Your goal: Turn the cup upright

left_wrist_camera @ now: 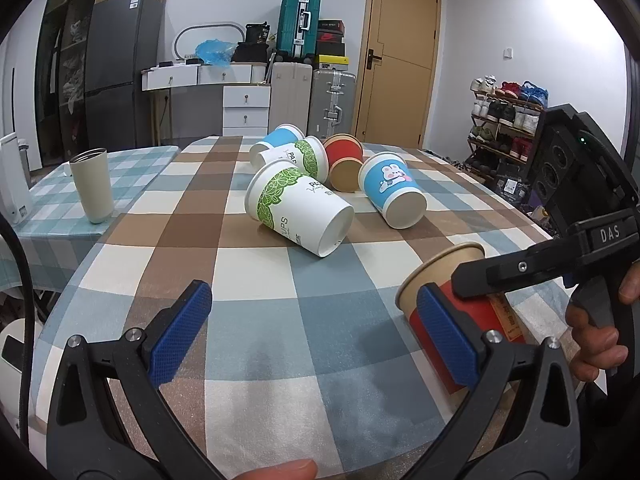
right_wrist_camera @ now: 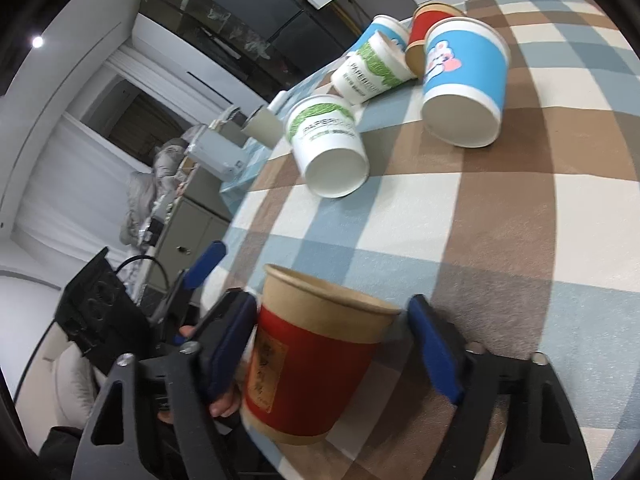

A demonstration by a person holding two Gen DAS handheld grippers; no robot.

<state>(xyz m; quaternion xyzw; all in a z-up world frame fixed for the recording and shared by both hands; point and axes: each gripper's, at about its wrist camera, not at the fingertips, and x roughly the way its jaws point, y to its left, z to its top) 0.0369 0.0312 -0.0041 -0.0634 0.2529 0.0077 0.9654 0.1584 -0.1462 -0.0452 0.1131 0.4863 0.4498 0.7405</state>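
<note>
A red paper cup with a brown rim (right_wrist_camera: 312, 364) sits between the fingers of my right gripper (right_wrist_camera: 332, 344), tilted above the checked tablecloth (right_wrist_camera: 500, 240). The left pad (right_wrist_camera: 228, 344) touches the cup; a gap shows between the cup and the right pad (right_wrist_camera: 436, 352). In the left wrist view the same cup (left_wrist_camera: 472, 316) is at the right, with the right gripper's black finger (left_wrist_camera: 520, 268) across it. My left gripper (left_wrist_camera: 316, 332) is open and empty, its right pad (left_wrist_camera: 448, 340) in front of the cup.
Several paper cups lie on their sides at the table's middle: a white and green one (left_wrist_camera: 300, 208), a blue rabbit one (left_wrist_camera: 392, 190), a red one (left_wrist_camera: 344, 160). A beige tumbler (left_wrist_camera: 93, 184) stands upright on the left table.
</note>
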